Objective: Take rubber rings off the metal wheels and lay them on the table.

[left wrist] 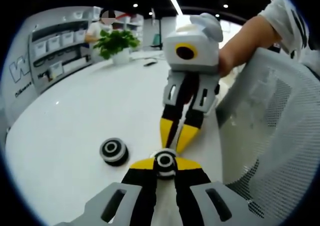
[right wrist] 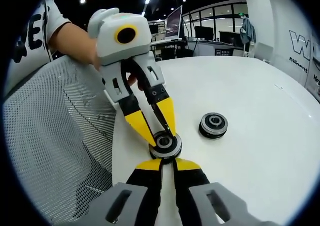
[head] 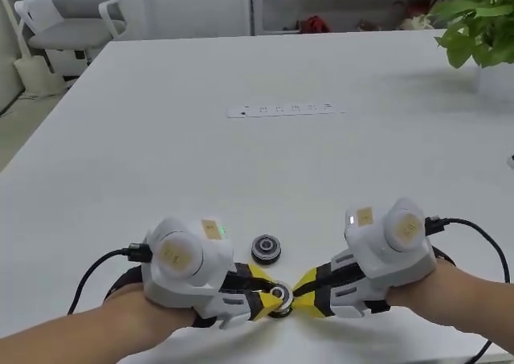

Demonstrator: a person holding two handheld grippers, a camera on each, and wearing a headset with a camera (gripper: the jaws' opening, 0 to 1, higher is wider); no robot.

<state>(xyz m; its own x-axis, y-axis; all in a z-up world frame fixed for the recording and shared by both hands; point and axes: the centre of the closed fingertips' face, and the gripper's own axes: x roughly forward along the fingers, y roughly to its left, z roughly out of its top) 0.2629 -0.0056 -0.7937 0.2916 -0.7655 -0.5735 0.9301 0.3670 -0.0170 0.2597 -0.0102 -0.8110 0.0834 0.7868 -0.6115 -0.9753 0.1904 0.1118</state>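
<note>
Near the table [head: 241, 163] edge, left gripper [left wrist: 165, 164] fingers [left wrist: 142, 164] clamped on a half-hidden wheel [right wrist: 165, 145], right gripper [right wrist: 168, 161] fingers [right wrist: 150, 165] together.

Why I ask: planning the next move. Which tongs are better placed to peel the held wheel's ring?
Right, likely: the left tongs clamp the wheel from both sides, while the right tongs, closed, touch its rim.

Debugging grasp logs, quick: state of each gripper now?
Left gripper: shut on the wheel.
Right gripper: jaws shut at that wheel's rim; whether they grip it cannot be told.
</note>
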